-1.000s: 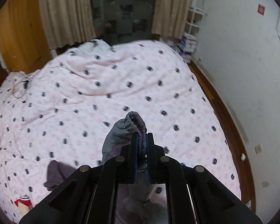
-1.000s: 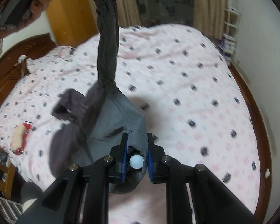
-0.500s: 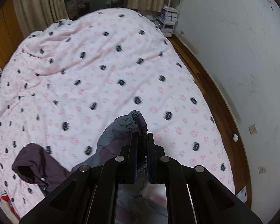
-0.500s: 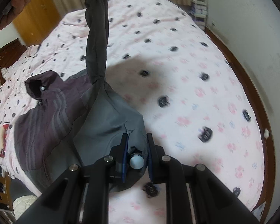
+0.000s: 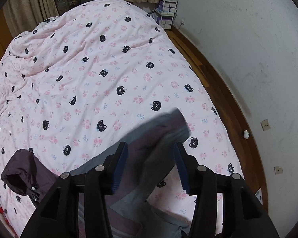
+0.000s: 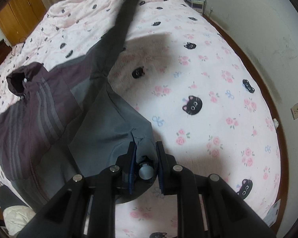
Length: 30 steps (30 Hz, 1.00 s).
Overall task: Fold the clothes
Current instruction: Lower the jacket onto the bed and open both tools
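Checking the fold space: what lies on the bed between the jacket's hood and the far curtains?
In the left wrist view, only bare quilt lies between hood and curtains.

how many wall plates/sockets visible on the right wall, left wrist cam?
2. One wall plate sits higher on the wall, beside a small white plug-in device; a second plate sits lower, nearer the floor. More may be hidden out of frame.

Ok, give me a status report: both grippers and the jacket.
Left gripper open, sleeve loose between its fingers. Right gripper shut on jacket hem. Jacket spread on the bed, nothing in the way.
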Each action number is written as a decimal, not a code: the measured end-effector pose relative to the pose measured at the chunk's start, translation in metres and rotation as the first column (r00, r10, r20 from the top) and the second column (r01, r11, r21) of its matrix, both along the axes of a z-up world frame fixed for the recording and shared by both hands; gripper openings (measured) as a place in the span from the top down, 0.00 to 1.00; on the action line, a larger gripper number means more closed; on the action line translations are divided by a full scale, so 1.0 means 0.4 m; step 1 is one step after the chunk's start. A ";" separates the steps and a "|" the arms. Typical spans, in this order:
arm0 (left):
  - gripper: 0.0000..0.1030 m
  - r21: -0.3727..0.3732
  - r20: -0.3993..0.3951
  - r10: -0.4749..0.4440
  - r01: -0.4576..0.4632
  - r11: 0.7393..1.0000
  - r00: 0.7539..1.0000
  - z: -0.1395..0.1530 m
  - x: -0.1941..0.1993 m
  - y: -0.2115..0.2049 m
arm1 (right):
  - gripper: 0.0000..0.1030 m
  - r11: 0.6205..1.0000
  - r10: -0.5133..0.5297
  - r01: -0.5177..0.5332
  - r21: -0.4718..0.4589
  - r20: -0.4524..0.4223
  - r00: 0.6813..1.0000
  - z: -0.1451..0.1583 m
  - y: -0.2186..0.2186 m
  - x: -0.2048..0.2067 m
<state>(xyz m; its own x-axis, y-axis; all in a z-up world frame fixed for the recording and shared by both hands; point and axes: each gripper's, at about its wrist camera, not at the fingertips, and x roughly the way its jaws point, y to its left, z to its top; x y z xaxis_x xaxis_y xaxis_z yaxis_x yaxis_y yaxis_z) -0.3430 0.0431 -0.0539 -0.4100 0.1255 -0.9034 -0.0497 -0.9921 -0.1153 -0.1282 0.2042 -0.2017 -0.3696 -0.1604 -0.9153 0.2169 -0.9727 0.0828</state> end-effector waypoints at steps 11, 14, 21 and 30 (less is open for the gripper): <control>0.47 -0.045 -0.112 0.038 -0.043 0.998 0.993 0.099 0.107 -0.222 | 0.62 0.994 -0.008 0.010 0.106 -0.026 1.000 -0.008 0.019 0.028; 0.45 -0.096 -0.164 0.054 -0.070 0.993 0.985 0.102 0.206 -0.337 | 0.62 0.988 0.026 -0.017 0.155 -0.059 0.998 0.008 0.001 0.046; 0.45 -0.129 -0.110 0.186 -0.200 0.971 0.976 -0.034 0.481 -0.622 | 0.62 0.963 0.158 -0.124 0.239 -0.129 0.979 0.054 -0.116 0.100; 0.45 -0.046 0.015 0.376 -0.375 0.926 0.926 -0.248 0.830 -0.794 | 0.62 0.913 0.383 -0.354 0.205 -0.127 0.915 0.083 -0.410 0.105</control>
<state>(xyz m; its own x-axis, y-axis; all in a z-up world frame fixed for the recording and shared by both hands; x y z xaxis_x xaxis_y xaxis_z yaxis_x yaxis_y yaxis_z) -0.0111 -0.2747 -0.1531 -0.3984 -0.0717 -0.9144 0.3300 -0.9414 -0.0700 -0.0862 0.0402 -0.1687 -0.4588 -0.1576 -0.8744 0.5589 -0.8162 -0.1462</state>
